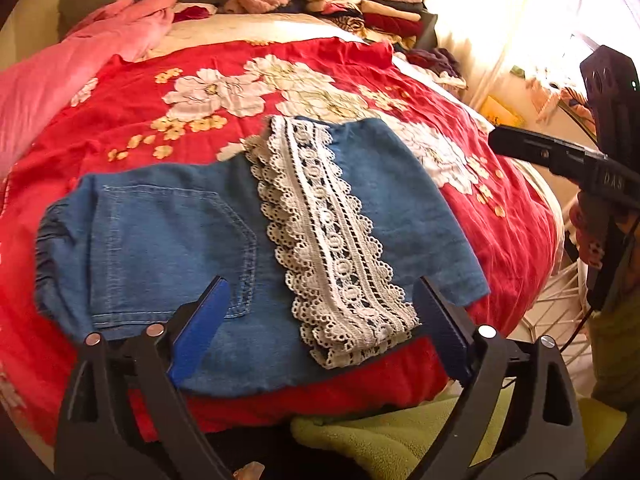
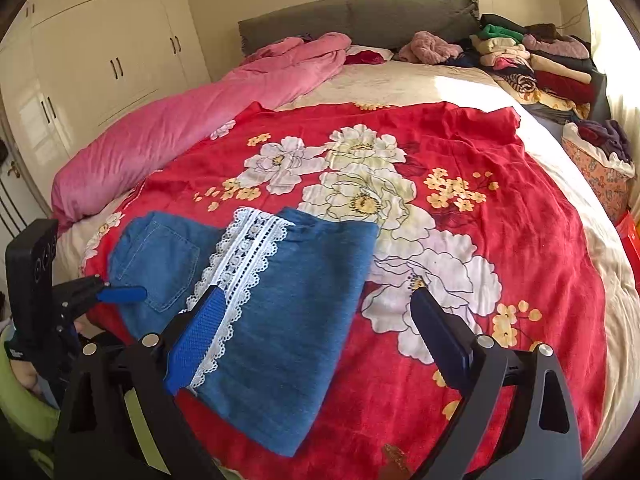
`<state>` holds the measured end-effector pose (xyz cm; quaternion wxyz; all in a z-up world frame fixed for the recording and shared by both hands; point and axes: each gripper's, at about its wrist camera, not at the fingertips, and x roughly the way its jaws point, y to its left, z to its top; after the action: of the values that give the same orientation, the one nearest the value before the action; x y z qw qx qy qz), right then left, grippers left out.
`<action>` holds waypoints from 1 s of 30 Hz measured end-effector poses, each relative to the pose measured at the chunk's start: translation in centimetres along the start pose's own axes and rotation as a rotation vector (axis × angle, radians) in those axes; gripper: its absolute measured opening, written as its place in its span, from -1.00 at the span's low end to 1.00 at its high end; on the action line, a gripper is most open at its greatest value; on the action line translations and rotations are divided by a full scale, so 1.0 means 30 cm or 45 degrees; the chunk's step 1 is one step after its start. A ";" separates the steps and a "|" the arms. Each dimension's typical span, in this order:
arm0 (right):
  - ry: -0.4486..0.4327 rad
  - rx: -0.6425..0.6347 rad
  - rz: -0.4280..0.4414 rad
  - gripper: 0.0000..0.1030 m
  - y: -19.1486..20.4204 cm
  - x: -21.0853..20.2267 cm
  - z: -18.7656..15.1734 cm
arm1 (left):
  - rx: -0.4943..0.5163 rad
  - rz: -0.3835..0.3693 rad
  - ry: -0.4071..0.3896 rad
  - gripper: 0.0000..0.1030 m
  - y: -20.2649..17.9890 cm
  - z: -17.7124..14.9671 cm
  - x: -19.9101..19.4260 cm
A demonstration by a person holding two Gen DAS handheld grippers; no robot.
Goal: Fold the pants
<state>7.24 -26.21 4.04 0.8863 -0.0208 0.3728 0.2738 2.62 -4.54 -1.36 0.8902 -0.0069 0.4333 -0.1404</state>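
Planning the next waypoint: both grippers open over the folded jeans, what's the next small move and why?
Probably lift both clear. The denim pants already lie folded on the red floral blanket, lace trim on top, and the left gripper and right gripper hold nothing.

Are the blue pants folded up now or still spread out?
Folded. The denim pants lie as a compact bundle on the red blanket, the lace-trimmed hems doubled over beside the back pocket.

A red floral blanket (image 2: 500,248) covers the near half of a bed; a pink duvet (image 2: 168,132) is bunched along its left edge, stacked folded clothes (image 2: 536,64) fill the far right corner, and cream wardrobes (image 2: 104,48) line the left wall.
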 end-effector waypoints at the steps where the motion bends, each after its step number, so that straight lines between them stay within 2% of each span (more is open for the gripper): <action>1: 0.002 -0.006 0.003 0.81 0.006 0.001 0.002 | -0.007 0.010 -0.007 0.75 0.004 0.001 -0.008; 4: 0.007 -0.012 0.004 0.81 0.021 0.002 0.004 | -0.024 0.029 -0.027 0.81 0.014 0.002 -0.033; 15: 0.014 -0.032 0.007 0.81 0.050 0.005 0.013 | -0.078 0.099 -0.110 0.81 0.065 -0.001 -0.127; 30: 0.031 -0.140 0.063 0.81 0.178 0.059 0.082 | -0.155 0.174 -0.149 0.81 0.169 -0.022 -0.185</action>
<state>7.18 -20.24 5.51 0.8723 -0.0635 0.3682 0.3155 0.08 1.82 1.82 0.9194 -0.0397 0.3877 -0.0524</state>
